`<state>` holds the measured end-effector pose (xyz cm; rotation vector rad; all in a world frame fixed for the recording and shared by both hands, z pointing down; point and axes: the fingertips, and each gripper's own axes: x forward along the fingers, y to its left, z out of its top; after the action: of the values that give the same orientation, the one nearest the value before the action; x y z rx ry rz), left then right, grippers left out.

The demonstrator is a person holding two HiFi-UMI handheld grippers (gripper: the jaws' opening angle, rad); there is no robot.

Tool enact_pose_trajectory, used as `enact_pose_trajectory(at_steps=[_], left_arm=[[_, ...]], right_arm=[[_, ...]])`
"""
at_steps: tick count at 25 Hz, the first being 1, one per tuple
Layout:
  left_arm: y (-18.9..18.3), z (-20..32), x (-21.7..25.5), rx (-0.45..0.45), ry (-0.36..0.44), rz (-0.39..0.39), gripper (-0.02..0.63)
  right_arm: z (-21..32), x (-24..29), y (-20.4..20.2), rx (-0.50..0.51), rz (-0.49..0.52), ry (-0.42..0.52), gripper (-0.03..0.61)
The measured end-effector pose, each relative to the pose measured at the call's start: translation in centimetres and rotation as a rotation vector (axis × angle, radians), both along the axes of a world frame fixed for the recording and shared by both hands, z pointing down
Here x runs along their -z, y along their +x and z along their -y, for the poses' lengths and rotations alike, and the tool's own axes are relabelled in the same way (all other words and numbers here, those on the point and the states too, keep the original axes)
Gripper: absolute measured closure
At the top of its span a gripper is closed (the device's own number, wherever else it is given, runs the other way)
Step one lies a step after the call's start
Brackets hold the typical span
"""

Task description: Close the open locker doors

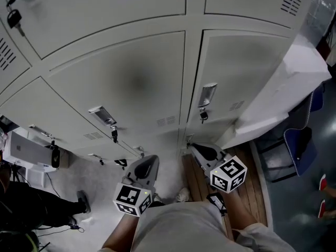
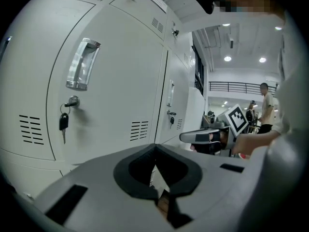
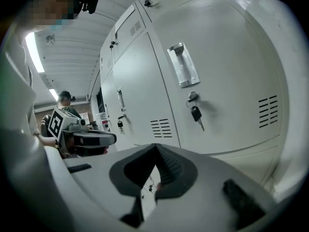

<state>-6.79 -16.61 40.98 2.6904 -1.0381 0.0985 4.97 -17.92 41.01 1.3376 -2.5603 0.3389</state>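
The operator's light grey shirt [image 1: 184,224] is filling the bottom edge of the head view. Just ahead of it, the grey plastic left gripper [image 1: 151,159] and the matching right gripper [image 1: 193,147] are hovering low and side by side. Each is carrying a black-and-white marker cube, and both are pointing toward the foot of the locker bank.

The left gripper view is showing that gripper's dark-padded jaws pressed together at the tips, with nothing between them. The right gripper view is showing the same: jaws together and empty. Neither gripper is touching a door.

Below them, brown wooden floor planks [image 1: 254,185] are running along the base of the bank on the right.

Beyond the jaws, two pale grey steel locker doors are facing the operator. The wide left locker door [image 1: 131,77] is sitting flush in its frame, with a chrome recessed handle [image 1: 102,115] and a key hanging from the lock [image 1: 114,135]. The right locker door [image 1: 241,67] is also sitting flush, and is carrying its own chrome handle [image 1: 207,95] and a black-headed key [image 1: 203,116]. The upper doors in view are likewise lying closed.

A white slanted panel [image 1: 283,88] is running along the right of the bank. It cannot be determined whether this is a door or the cabinet side.

Farther right, a blue chair [image 1: 300,146] is standing on the dark floor.
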Motion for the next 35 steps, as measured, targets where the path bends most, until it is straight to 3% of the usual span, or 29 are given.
enact_pose_trajectory(at_steps=[10,19,35], left_arm=[[-4.4,-0.2,0.1,-0.004,0.002,-0.006,0.6],[-6.4,-0.2,0.6,-0.005,0.006,-0.027,0.6],[-8.2,-0.8,0.0,0.002,-0.002,-0.021,0.6]], right_arm=[[-2.1,0.5,-8.9,0.078,0.021,0.008,0.551],[-3.4,0.3,-13.9,0.139,0.015,0.0,0.551],[-3.5,-0.5,-16.5,0.172,-0.002,-0.016,0.551]])
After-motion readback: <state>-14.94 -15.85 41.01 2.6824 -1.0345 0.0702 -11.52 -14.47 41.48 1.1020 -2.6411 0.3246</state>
